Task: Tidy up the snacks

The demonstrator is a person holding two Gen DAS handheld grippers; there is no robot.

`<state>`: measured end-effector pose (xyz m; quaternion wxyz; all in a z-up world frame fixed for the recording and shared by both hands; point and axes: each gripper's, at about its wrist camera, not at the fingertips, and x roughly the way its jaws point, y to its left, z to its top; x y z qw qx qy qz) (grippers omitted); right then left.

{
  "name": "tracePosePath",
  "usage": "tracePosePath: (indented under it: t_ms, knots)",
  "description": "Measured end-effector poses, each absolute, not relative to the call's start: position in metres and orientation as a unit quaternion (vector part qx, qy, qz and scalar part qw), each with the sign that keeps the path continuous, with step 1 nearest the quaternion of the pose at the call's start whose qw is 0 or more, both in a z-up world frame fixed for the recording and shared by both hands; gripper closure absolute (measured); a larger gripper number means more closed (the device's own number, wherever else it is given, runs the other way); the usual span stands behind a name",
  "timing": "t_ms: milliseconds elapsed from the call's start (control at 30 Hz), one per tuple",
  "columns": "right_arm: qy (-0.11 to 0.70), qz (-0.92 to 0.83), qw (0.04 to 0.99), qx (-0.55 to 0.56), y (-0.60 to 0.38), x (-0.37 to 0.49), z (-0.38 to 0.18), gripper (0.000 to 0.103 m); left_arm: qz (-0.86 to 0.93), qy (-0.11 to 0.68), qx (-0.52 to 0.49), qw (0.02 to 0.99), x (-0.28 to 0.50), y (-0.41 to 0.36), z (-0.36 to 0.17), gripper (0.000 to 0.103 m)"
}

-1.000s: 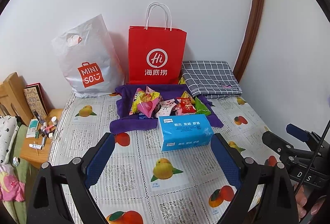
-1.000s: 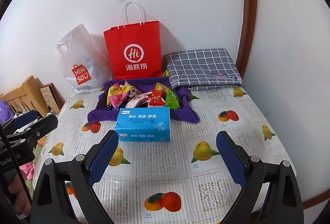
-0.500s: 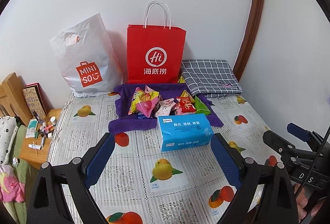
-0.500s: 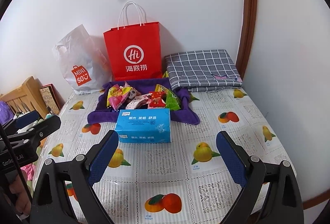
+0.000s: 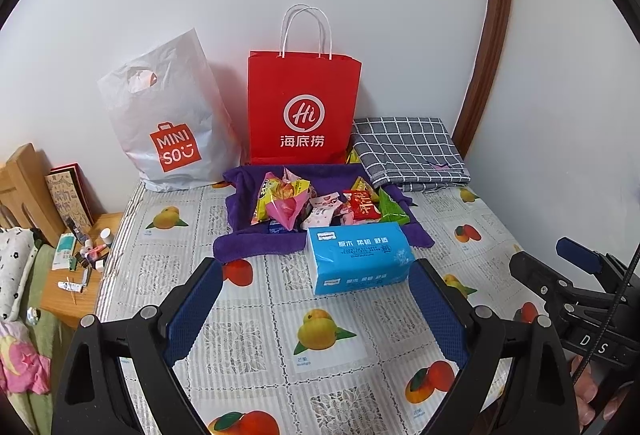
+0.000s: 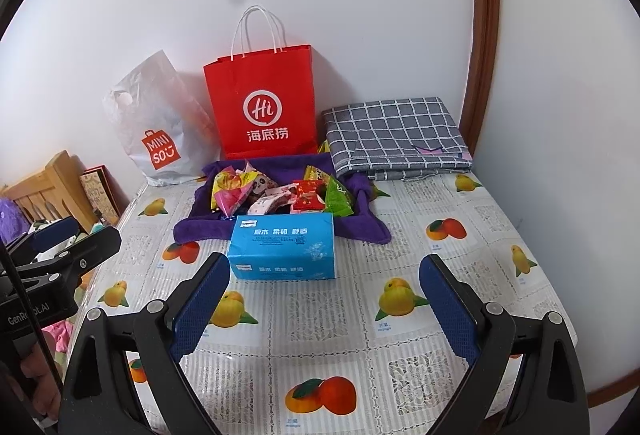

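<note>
Several bright snack packets lie heaped on a purple cloth in the middle of the fruit-print table. A blue tissue pack lies just in front of them. Behind stand a red paper bag and a white plastic bag. My left gripper hangs open above the table, short of the tissue pack, holding nothing. My right gripper is also open and empty, a little nearer than the pack.
A folded grey checked cloth lies at the back right by the wall corner. Left of the table a low wooden stand carries small bottles and tubes. A wooden frame stands beyond the table's left edge.
</note>
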<state>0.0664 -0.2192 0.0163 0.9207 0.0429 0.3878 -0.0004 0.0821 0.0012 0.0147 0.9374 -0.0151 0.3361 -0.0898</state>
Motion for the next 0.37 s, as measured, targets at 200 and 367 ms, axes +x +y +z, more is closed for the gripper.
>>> tracePosePath:
  t_ms: [200,367]
  knots:
    - [0.386,0.001,0.921,0.044,-0.2182,0.0648,0.0182,0.008,-0.088,0.334,-0.015,0.938,0.0794,0.0012,0.0165,0.009]
    - [0.385,0.002,0.922,0.045,-0.218,0.0639,0.0189,0.008,-0.087,0.332,-0.012,0.939,0.078,0.0008,0.0188,0.009]
